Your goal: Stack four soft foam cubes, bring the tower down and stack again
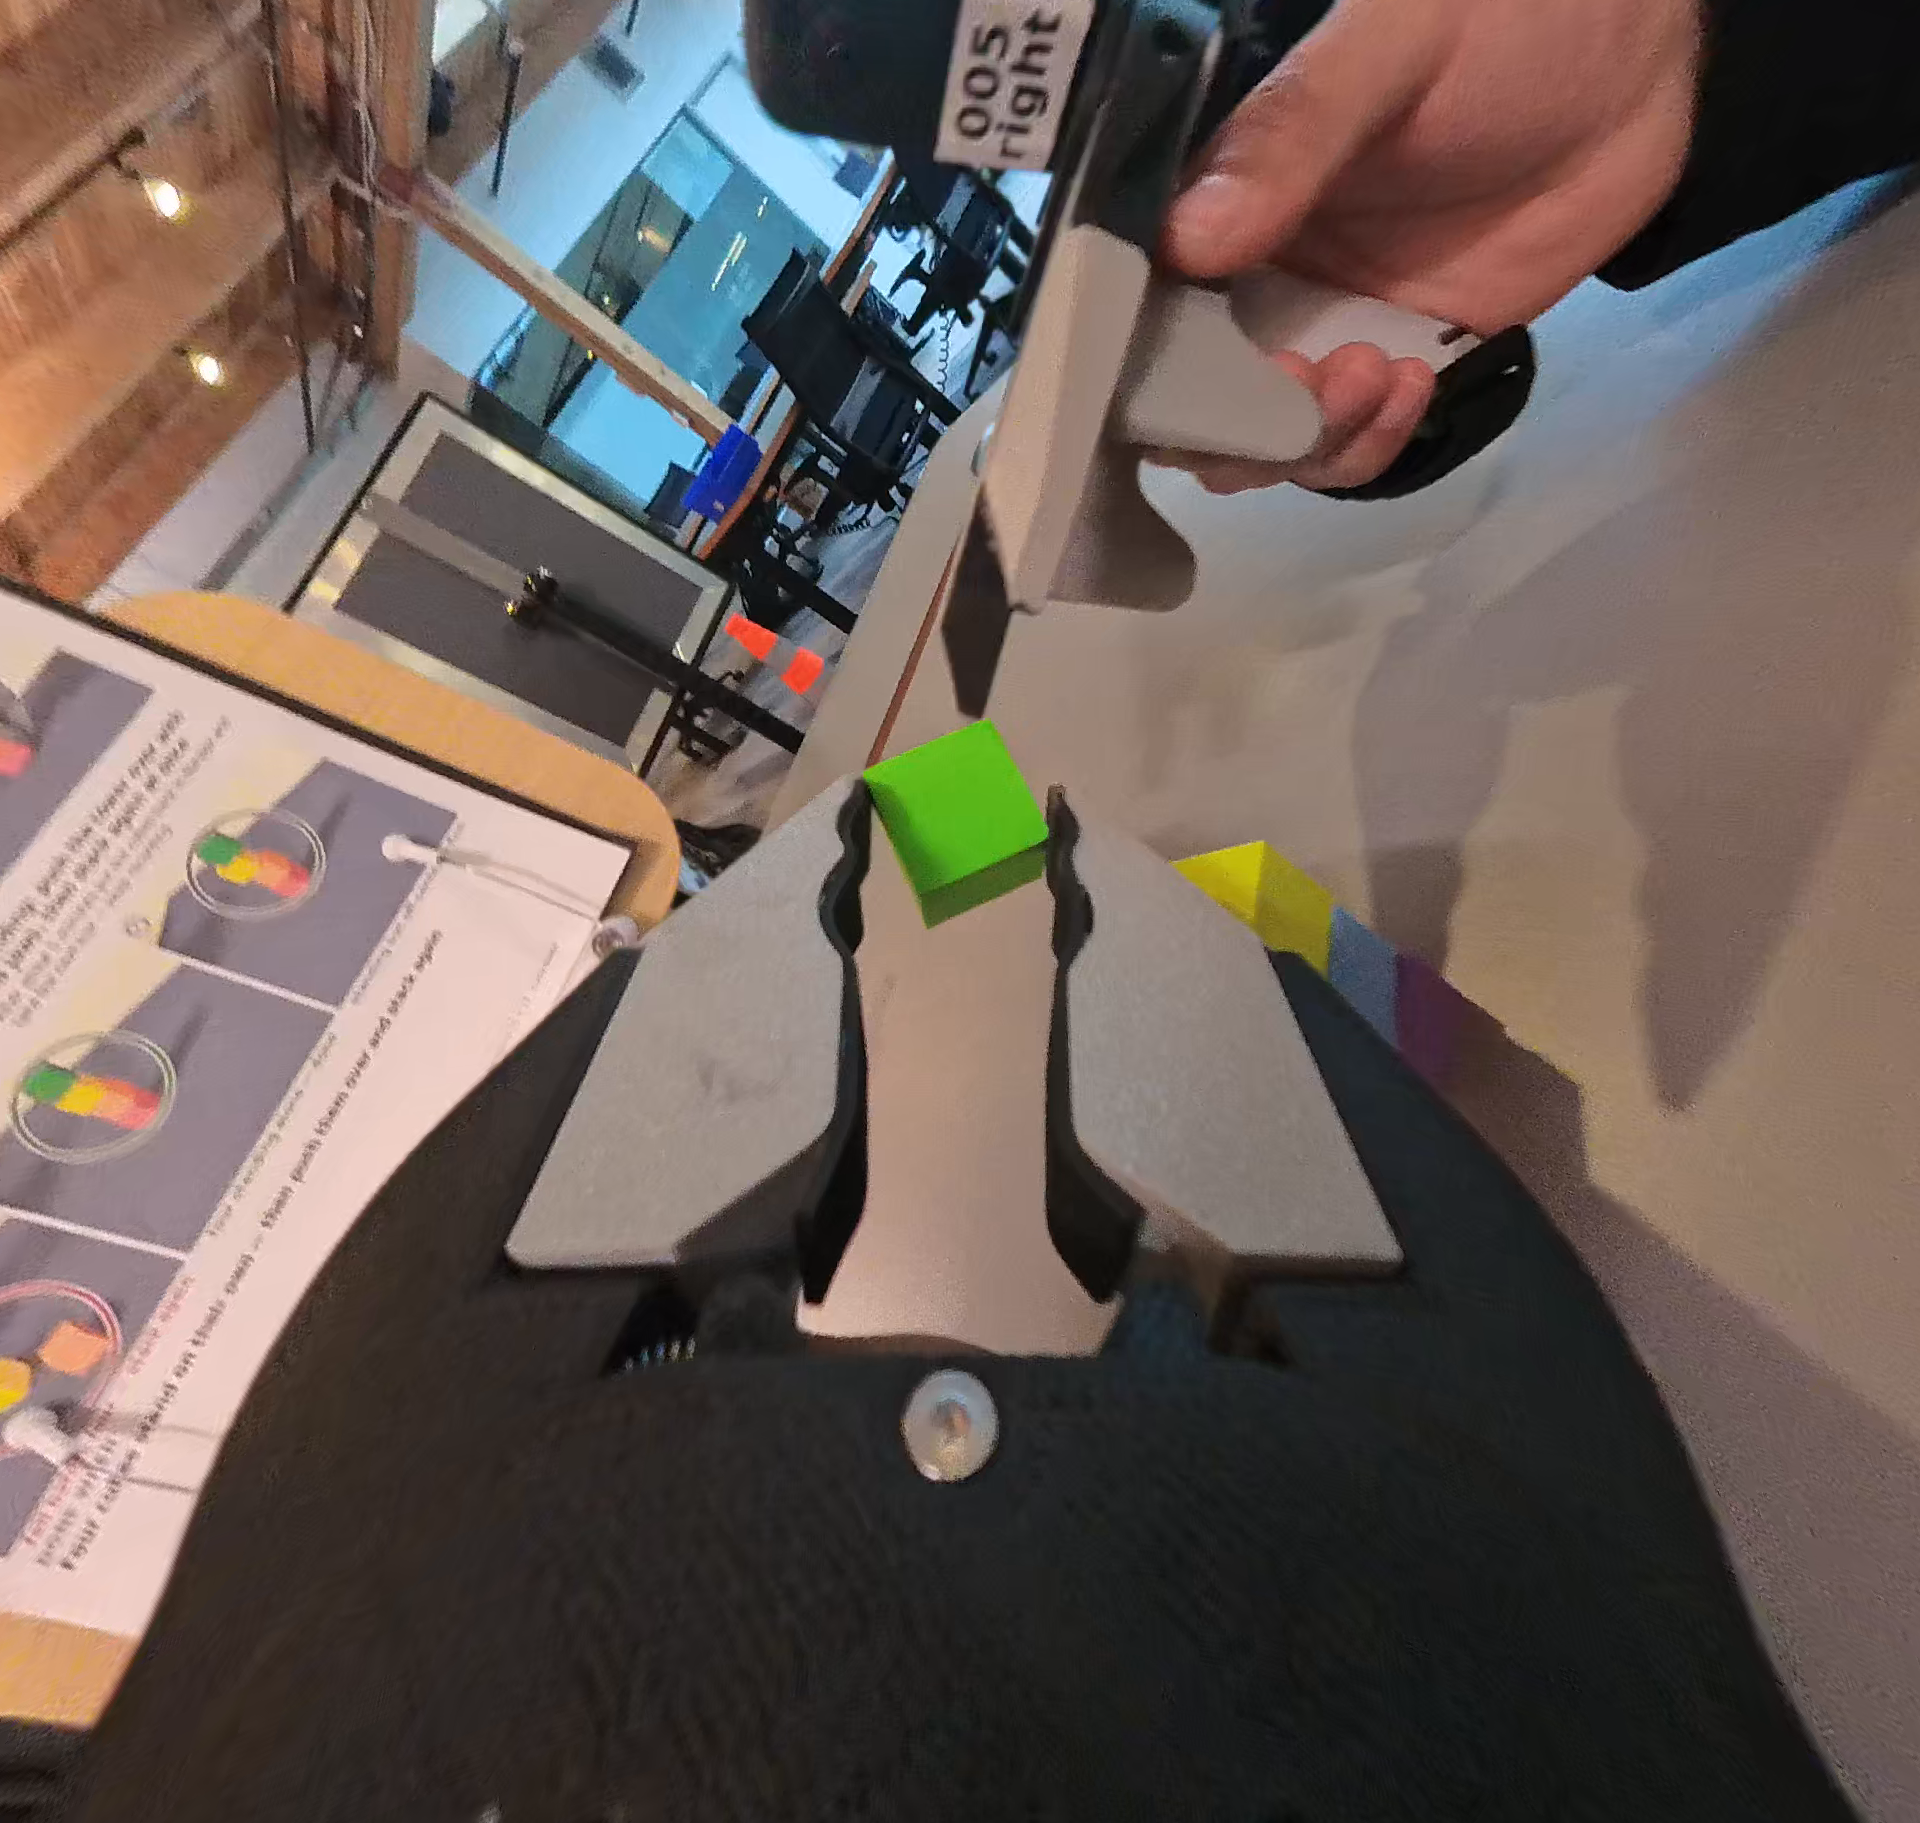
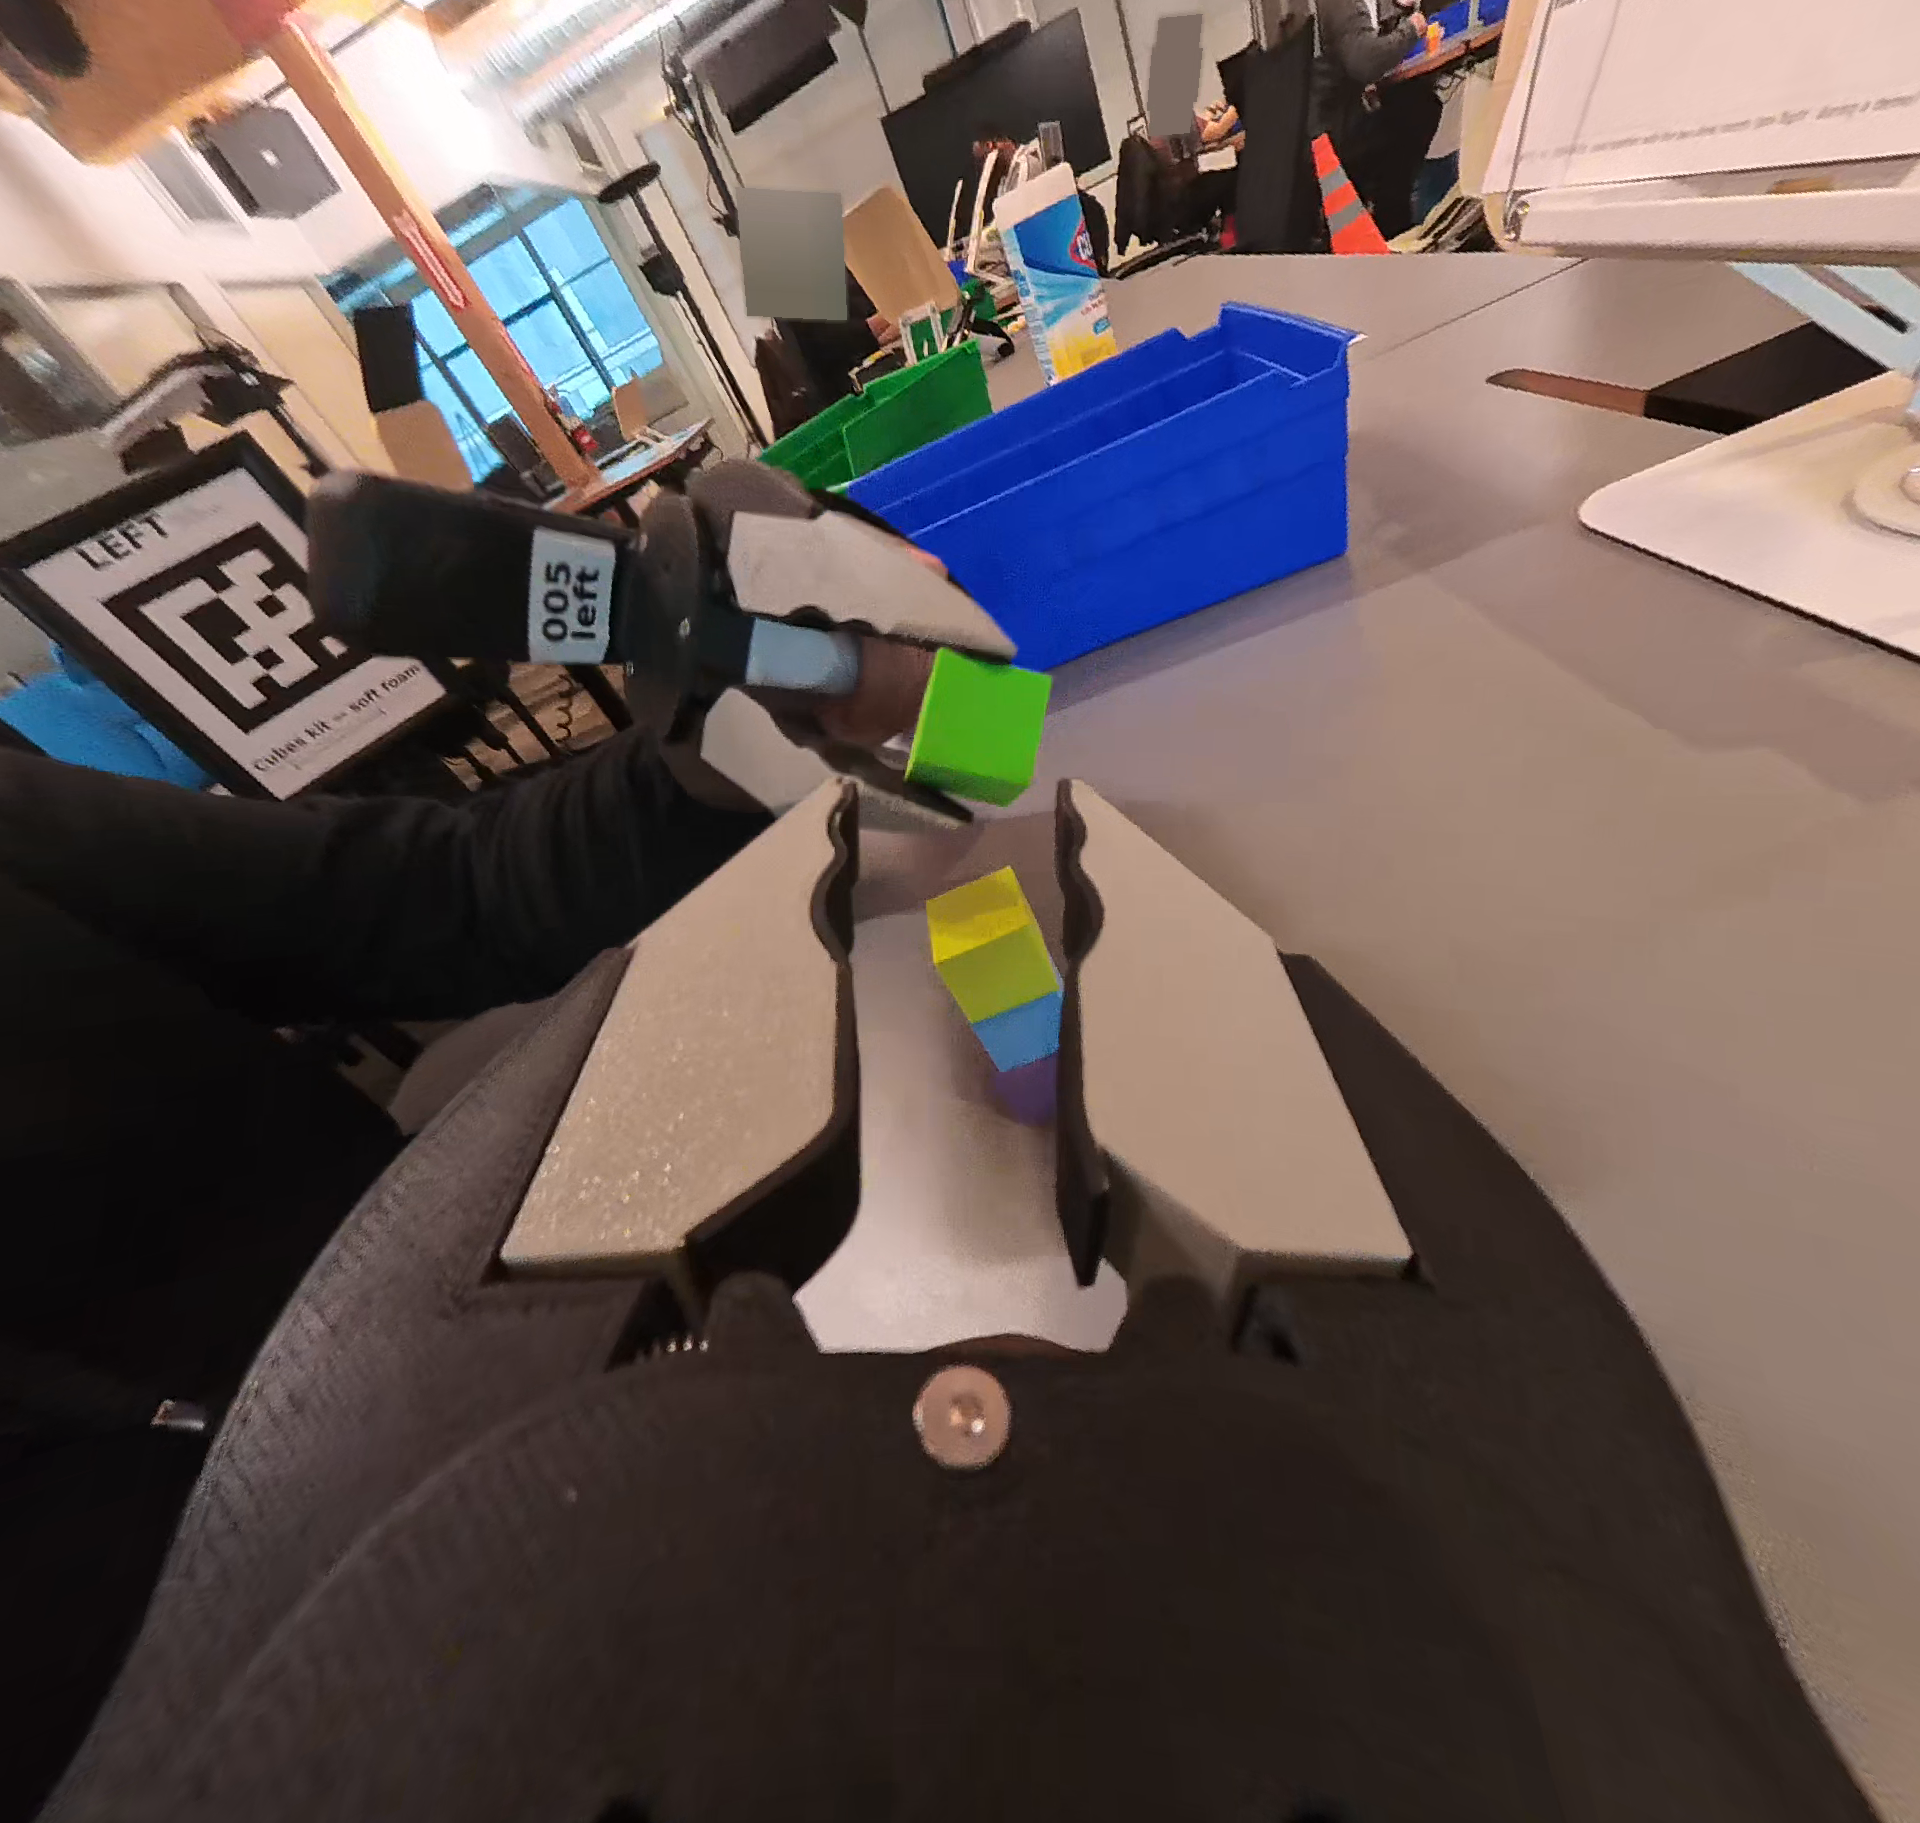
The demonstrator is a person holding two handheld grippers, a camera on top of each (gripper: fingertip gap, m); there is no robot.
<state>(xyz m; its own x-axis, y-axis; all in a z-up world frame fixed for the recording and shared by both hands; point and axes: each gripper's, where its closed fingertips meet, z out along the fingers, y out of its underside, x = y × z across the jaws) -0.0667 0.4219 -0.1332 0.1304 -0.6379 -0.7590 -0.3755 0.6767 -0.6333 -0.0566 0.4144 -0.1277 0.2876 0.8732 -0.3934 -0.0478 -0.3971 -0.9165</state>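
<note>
Grey desk (image 2: 1455, 838) carries my three-high tower (image 2: 1003, 994), yellow on blue on purple; left gripper (image 2: 961, 734) pinches the green cube (image 2: 977, 729) above it; right gripper (image 2: 956, 807) spread, empty; fourth placement, toppling and restacking remain, I judge.

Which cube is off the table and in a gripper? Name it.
The green cube, held in the left gripper. The yellow cube, blue cube and purple cube sit stacked.

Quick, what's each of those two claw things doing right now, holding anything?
Left gripper: closed on the green cube, held in the air.
Right gripper: open, holding nothing, above the yellow, blue and purple stack.
</note>
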